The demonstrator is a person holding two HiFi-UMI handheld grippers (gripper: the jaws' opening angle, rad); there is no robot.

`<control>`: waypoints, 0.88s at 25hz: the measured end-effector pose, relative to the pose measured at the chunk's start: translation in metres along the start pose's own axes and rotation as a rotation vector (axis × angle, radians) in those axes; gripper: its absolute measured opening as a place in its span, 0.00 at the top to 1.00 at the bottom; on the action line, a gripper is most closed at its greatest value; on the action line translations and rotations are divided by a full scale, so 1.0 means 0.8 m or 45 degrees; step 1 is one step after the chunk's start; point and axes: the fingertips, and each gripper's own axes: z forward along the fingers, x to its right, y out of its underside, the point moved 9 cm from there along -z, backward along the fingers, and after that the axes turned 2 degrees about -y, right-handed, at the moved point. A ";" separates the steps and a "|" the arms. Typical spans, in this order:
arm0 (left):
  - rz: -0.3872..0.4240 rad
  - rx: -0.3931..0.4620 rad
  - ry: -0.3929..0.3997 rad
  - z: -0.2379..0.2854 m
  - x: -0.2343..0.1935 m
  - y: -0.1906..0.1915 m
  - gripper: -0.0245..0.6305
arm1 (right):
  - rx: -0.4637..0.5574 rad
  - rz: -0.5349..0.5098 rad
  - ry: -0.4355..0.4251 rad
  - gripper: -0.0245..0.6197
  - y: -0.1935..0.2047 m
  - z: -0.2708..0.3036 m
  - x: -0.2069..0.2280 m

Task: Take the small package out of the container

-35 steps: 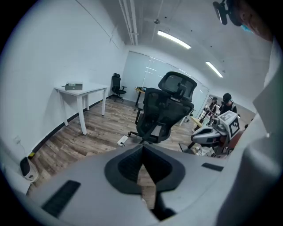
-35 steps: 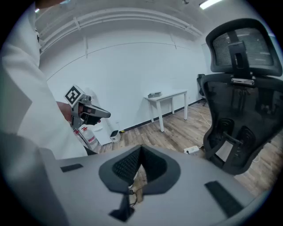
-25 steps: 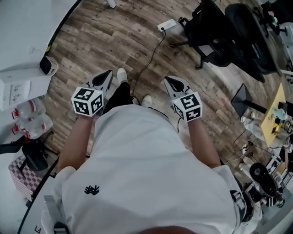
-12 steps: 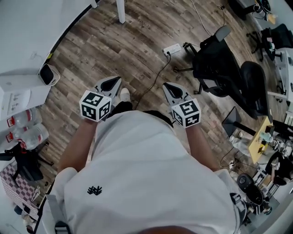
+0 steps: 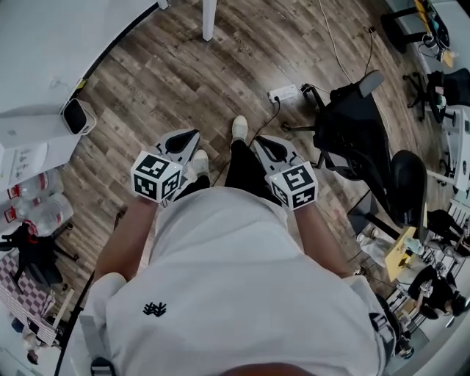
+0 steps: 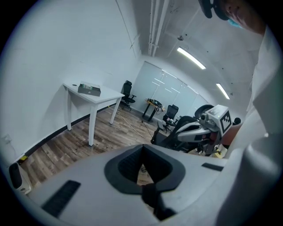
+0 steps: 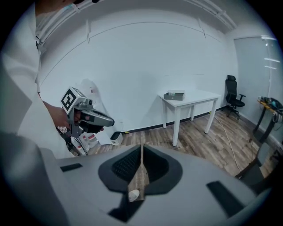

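I hold both grippers level in front of my white shirt, above a wooden floor. The left gripper [image 5: 191,135] [image 6: 142,148] is shut with nothing between its jaws. The right gripper [image 5: 259,141] [image 7: 141,148] is also shut and empty. A flat grey-green box [image 6: 89,89] [image 7: 174,95], probably the container, lies on a white table [image 6: 106,95] [image 7: 194,98] some way ahead by the wall. No small package shows. The left gripper view catches the right gripper [image 6: 194,130] from the side, and the right gripper view catches the left gripper [image 7: 95,118].
A black office chair [image 5: 360,139] stands to the right, with a power strip [image 5: 283,93] and its cable on the floor. At the left are a small white device [image 5: 76,116], a white box [image 5: 29,143] and water bottles [image 5: 37,194]. A white table leg [image 5: 208,18] shows at the top.
The person has stepped forward: the chair and power strip slid down and right in the head view, and a table leg came in at the top. Both grippers stay shut.
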 end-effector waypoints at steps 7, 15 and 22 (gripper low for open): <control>-0.013 0.029 -0.118 0.058 -0.028 -0.076 0.95 | 0.067 -0.090 -0.141 0.95 -0.059 0.059 0.098; 0.036 0.041 -0.237 0.137 -0.020 -0.170 0.95 | 0.114 -0.080 -0.238 0.95 -0.099 0.080 0.224; -0.025 0.082 -0.366 0.148 -0.034 -0.187 0.95 | 0.104 -0.079 -0.284 0.95 -0.119 0.118 0.280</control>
